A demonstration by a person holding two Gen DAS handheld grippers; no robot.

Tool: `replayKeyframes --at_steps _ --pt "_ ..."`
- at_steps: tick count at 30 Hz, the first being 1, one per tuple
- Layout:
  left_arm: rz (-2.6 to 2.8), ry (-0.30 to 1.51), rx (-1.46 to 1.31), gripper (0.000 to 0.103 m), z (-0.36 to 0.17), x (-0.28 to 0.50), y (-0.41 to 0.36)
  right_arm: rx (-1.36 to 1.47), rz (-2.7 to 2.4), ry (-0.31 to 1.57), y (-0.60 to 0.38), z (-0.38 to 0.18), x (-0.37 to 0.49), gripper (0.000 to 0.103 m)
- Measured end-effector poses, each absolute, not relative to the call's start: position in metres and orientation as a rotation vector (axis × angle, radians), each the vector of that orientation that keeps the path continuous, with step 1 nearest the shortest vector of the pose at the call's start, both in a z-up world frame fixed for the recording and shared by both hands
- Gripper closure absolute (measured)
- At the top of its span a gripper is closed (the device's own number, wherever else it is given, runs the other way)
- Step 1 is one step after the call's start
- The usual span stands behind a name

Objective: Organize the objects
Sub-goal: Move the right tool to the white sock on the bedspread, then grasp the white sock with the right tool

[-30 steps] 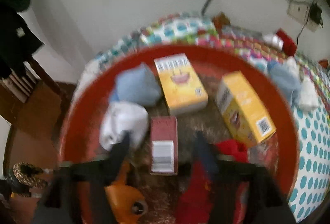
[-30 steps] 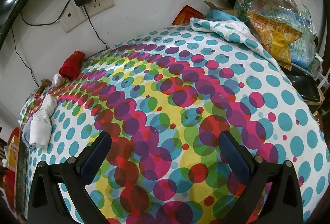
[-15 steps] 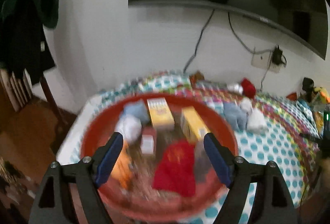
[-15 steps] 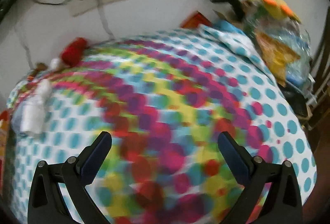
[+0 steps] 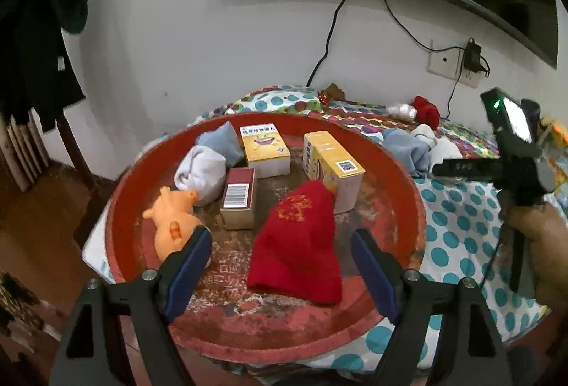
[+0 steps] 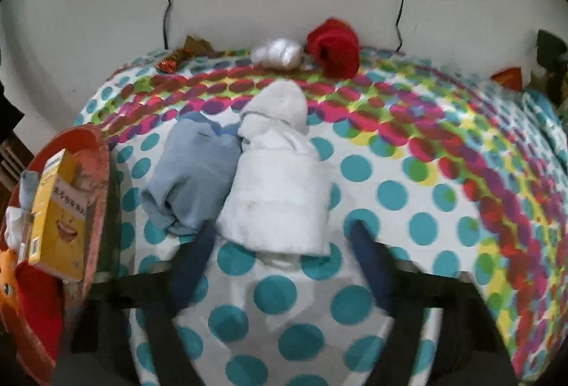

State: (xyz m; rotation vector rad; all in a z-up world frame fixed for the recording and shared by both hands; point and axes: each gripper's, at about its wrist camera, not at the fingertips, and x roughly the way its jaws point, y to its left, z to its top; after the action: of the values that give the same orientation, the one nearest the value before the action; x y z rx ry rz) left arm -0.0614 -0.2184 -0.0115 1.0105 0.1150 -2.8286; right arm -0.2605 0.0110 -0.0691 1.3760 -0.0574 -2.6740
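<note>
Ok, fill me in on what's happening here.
A person is sorting small things between a red tray and a polka-dot bedspread, one set of tongs in each hand. The left tongs hang open over the tray, above a red sock, gripping nothing. The right tongs are closing around a rolled white sock on the bedspread, beside a blue sock; the pads don't look pressed on it yet.

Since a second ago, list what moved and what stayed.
The right hand-held gripper swung from bare dotted cloth to the folded white cloth bundle, jaws closing, bundle between them, not yet gripped. The left hand-held gripper pulled back, open over the round red tray. Tray contents unchanged.
</note>
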Motion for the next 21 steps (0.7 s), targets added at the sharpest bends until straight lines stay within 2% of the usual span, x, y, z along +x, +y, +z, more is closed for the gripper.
replayKeyframes --at_steps 1,3,5,7,13,21 --pt "-2.832 0.14 1.022 0.02 -0.014 -0.063 -0.22 1.362 -2.677 -0.053 0.01 -0.07 -0.262 0.045" --pt "-2.832 0.152 1.041 0.02 -0.018 -0.066 -0.221 1.334 -2.682 -0.043 0.009 -0.07 -0.263 0.055" --pt "-2.834 0.135 1.065 0.02 -0.022 -0.068 -0.219 1.302 -2.689 -0.034 0.008 -0.067 -0.263 0.069" --pt "-2.839 0.137 1.073 0.02 -0.024 -0.067 -0.219 1.282 -2.705 -0.002 0.008 -0.065 -0.264 0.077" --pt "-2.838 0.165 1.059 0.02 -0.02 -0.063 -0.221 1.253 -2.798 0.009 0.05 -0.05 -0.258 0.079" --pt "-2.855 0.101 1.059 0.02 -0.016 -0.058 -0.204 1.324 -2.969 0.198 0.146 -0.04 -0.24 0.079"
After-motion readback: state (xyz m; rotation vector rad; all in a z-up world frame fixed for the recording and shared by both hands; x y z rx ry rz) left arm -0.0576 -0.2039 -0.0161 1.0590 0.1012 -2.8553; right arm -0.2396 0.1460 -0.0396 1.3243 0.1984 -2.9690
